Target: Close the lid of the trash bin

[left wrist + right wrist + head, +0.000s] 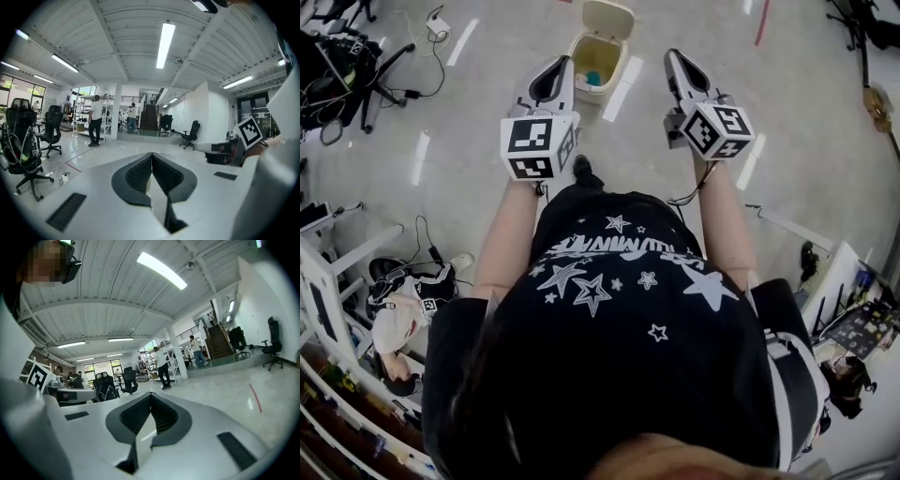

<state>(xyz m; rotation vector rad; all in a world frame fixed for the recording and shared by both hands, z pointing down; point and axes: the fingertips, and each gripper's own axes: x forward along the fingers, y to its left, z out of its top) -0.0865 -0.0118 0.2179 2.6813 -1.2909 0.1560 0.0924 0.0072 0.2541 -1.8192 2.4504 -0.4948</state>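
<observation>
1. The trash bin (598,62) shows only in the head view, small and near the top edge; its near-left corner lies behind the tip of the left claw (562,63); the contents are hard to make out (something bluish and something orange, no more can be told).
2. Neither gripper view shows the bin; both look out level across a hall, with an office chair (52,127) and the ceiling light (165,44) in the left gripper view.
3. The bin stands on the floor (487,84) ahead of the person, between the two claws; its oblong mouth runs away from the person, leaning a little to the right; the lid (608,18) stands open at the far end, its pale inner face towards the camera.
4. The left claw (151,157) is clenched, ribbed pads meeting at the tips, nothing between them; the right claw (150,397) is clenched likewise and empty; in the head view it (672,55) is just right of the bin, apart from it.
</observation>
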